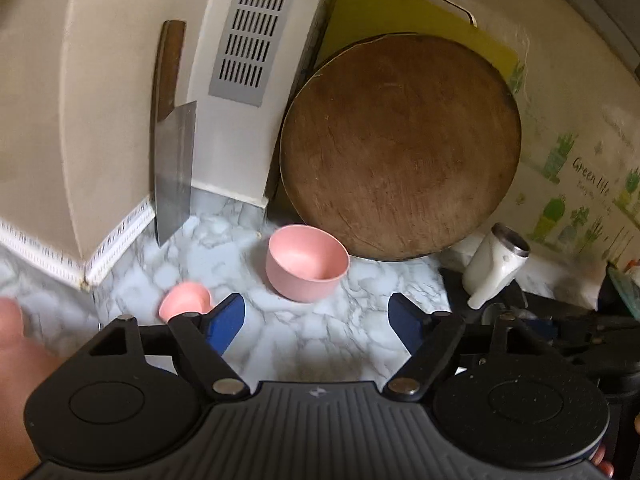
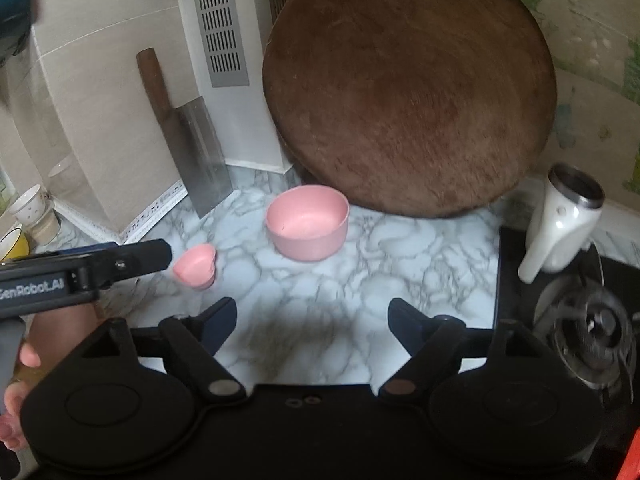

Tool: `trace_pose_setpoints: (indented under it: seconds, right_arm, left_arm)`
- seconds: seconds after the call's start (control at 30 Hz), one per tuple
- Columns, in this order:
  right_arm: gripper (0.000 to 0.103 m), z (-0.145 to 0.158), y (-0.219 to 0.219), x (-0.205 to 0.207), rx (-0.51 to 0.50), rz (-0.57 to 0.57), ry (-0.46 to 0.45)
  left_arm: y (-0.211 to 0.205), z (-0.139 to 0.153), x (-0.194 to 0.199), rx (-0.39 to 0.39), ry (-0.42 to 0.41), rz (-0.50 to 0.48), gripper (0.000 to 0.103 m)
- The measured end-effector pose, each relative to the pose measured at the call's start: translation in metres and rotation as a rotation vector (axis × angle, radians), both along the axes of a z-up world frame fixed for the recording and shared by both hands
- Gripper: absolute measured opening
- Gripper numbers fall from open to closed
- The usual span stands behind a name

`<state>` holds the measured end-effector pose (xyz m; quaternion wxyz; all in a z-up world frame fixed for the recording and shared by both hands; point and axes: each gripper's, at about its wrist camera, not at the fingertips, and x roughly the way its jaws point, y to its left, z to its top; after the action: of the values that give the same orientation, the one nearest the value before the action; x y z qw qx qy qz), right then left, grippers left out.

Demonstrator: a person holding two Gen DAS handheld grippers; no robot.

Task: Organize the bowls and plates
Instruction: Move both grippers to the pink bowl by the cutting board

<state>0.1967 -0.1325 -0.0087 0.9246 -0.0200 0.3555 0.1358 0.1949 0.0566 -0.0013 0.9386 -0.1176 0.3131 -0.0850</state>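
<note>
The left tool (image 1: 316, 320) is seen from its own camera with both blue-padded fingers (image 1: 228, 320) spread wide apart, and nothing is held between them. It is pitched downward. Part of a hand (image 1: 16, 340) is glimpsed, blurred, at the left edge of that view, and fingertips at the lower right corner. The right tool (image 2: 312, 326) is likewise pitched downward, its jaws set wide with nothing gripped. In the right wrist view the left tool (image 2: 160, 256) is seen side-on at the left, with the fingers of the hand (image 2: 24, 356) wrapped round its grey handle.
</note>
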Motion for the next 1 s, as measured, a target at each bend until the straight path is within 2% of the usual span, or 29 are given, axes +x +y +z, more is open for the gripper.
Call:
trace_pose_setpoints:
  seconds: [0.2, 0.57, 0.73, 1.0]
  right_arm:
    - [0.101, 0.005, -0.007, 0.051, 0.022, 0.024, 0.018]
    - [0.101, -0.016, -0.015, 0.144, 0.061, 0.0, 0.087]
    - [0.097, -0.033, -0.015, 0.18, 0.106, -0.025, 0.162]
    - [0.077, -0.06, -0.004, 0.214, 0.075, -0.046, 0.217]
  left_arm:
    - [-0.006, 0.0, 0.044, 0.067, 0.001, 0.067, 0.079]
    - [-0.028, -0.031, 0.131, 0.166, 0.109, 0.139, 0.079]
    - [-0.031, -0.051, 0.162, 0.173, 0.169, 0.163, 0.079]
    - [-0.028, -0.079, 0.198, 0.176, 0.244, 0.214, 0.079]
